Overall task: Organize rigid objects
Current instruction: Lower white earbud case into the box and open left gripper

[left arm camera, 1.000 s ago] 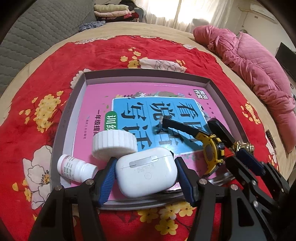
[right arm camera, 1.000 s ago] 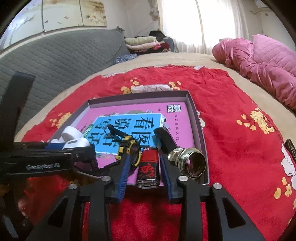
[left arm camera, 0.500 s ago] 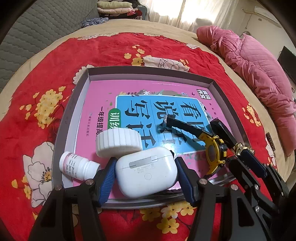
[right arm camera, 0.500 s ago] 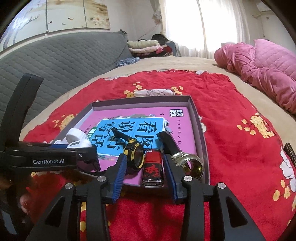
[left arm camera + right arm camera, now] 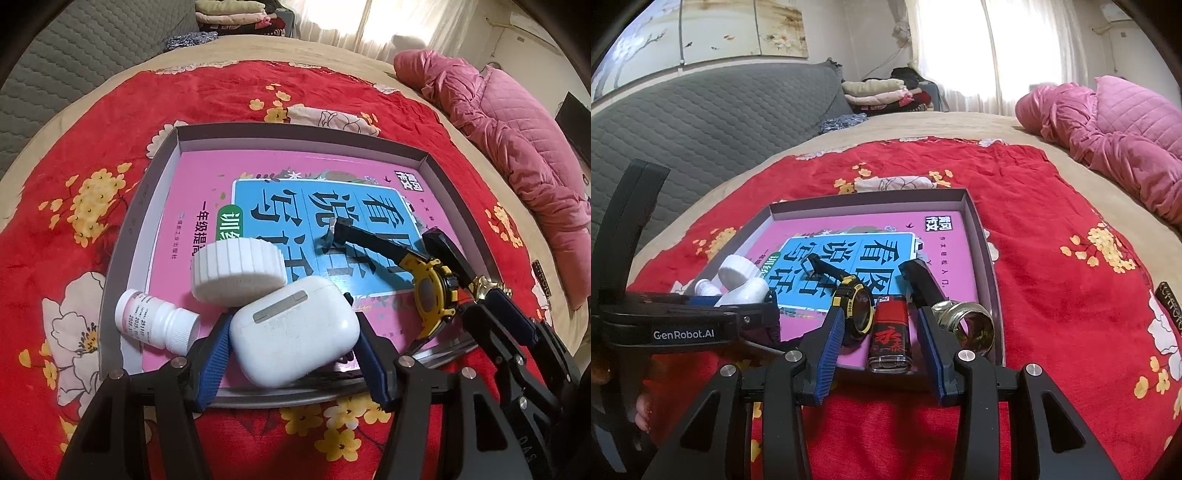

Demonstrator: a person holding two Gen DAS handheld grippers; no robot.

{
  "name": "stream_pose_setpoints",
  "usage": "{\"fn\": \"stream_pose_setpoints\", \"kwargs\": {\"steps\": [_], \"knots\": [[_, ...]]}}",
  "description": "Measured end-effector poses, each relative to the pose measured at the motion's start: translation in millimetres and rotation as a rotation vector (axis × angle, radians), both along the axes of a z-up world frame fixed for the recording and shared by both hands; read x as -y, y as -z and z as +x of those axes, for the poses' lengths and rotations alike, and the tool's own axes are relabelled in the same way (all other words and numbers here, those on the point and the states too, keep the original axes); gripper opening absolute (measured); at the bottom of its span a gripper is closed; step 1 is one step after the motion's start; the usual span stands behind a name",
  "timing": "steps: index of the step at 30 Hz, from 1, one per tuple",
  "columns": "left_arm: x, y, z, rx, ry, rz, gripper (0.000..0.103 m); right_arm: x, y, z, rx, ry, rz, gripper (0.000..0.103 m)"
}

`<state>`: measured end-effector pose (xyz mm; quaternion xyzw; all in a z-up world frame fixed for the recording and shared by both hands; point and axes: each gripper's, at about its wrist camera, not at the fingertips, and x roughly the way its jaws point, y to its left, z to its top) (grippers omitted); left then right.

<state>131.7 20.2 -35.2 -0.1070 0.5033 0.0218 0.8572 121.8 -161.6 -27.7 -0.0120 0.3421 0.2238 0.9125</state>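
left tongs [image 5: 295,343] clamped wide on white earbud case [image 5: 295,328] at near edge of grey tray [image 5: 122,258], beside white cap [image 5: 238,271] and pill bottle [image 5: 155,321]. right tongs [image 5: 879,347] parted around red lighter [image 5: 890,338], pads not touching, between yellow watch [image 5: 855,306] and brass ring [image 5: 971,325]. tray's far half open; red cloth [image 5: 1052,240] clear all round.

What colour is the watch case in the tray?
Yellow with black trim on the watch, clearest in the left wrist view.
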Motion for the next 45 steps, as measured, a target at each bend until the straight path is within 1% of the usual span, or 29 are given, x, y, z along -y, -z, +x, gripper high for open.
{"fn": "stream_pose_setpoints", "kwargs": {"steps": [8, 10, 11, 26, 30, 36, 45], "knots": [[0.5, 0.0, -1.1, 0.003, -0.001, 0.012, 0.063, 1.4, -5.7, -4.3, 0.034, 0.0, 0.01, 0.043], [0.6, -0.5, -1.7, 0.002, 0.0, 0.016, 0.063, 2.2, -7.5, -7.0, 0.047, -0.004, 0.015, 0.052], [1.0, -0.7, -1.8, 0.001, -0.001, 0.017, 0.063, 2.1, -8.5, -7.8, 0.052, -0.006, 0.017, 0.053], [-2.5, -5.7, -7.7, 0.007, 0.004, 0.018, 0.063, -2.9, -15.0, -16.6, 0.083, -0.015, -0.008, 0.055], [-4.1, -9.2, -12.4, 0.017, 0.007, 0.026, 0.063, -3.4, -14.8, -18.8, 0.086, -0.013, -0.016, 0.058], [-10.3, -8.6, -16.5, 0.018, 0.003, 0.003, 0.063, -5.0, -15.7, -19.7, 0.089, -0.013, -0.025, 0.061], [-11.0, -13.2, -21.9, 0.035, 0.011, 0.001, 0.063, -3.4, -20.0, -25.1, 0.109, 0.014, -0.036, 0.062]]}}
